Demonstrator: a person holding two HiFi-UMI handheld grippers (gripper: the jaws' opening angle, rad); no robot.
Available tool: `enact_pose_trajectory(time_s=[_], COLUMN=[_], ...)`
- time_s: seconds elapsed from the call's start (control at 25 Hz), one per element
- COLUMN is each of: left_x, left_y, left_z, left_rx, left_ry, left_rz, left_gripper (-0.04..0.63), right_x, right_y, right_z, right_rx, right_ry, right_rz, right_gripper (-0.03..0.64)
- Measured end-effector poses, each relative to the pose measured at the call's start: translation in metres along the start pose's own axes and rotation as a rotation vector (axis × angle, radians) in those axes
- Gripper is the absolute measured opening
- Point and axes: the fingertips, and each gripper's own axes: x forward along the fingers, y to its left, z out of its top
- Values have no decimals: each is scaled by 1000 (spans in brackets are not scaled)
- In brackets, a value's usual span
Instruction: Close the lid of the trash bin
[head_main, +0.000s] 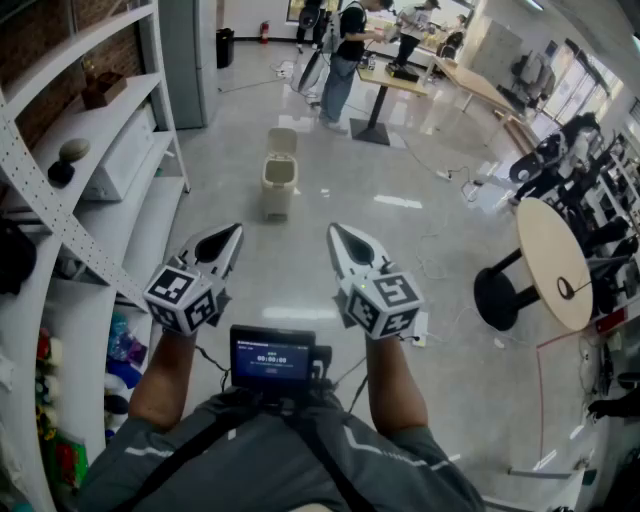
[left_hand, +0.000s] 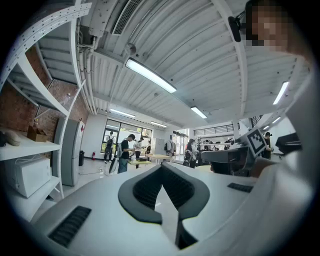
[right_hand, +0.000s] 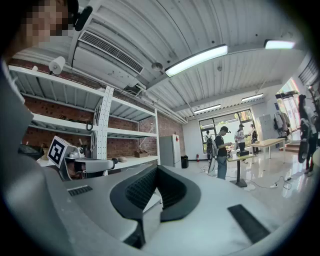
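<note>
Ahead on the grey floor (head_main: 385, 200) stands the small beige plastic trash bin (head_main: 278, 190), lid (head_main: 283, 141) upright, well apart from the left gripper (head_main: 232, 236) and right gripper (head_main: 336, 234), fingers together, empty. Probably light and stiff: push the lid's top edge.

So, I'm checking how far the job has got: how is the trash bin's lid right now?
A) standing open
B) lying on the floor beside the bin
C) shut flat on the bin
A: the lid stands upright above the open top of the trash bin.
</note>
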Motion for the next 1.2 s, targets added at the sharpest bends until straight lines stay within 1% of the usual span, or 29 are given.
enact_pose_trajectory(time_s=[0.16, 0.44, 0.6, 0.68, 0.84, 1.04, 1.2], left_x=[-2, -5, -11, -14, -18, -23, -24], left_y=[1, 3, 12, 17, 23, 26, 32], left_z=[-1, -4, -6, -8, -13, -18, -20], left_rx=[-5, 9, 6, 3, -2, -15, -30], left_ry=[1, 6, -4, -6, -1, 9, -12], left_rz=[-2, 1, 13, 11, -14, -65, -96], left_gripper=[-3, -3, -3, -4, -4, -5, -5], right_x=[2, 9, 13, 17, 23, 30, 30], right_y=[-1, 6, 7, 11, 21, 36, 45], right_z=[-2, -13, -15, -18, -21, -16, -27], right_rx=[14, 22, 65, 69, 59, 40, 46], right_ry=[2, 9, -4, 2, 19, 26, 31], right_rz=[-5, 8, -17, -22, -34, -71, -92], right_gripper=[-2, -1, 2, 2, 2, 2, 2])
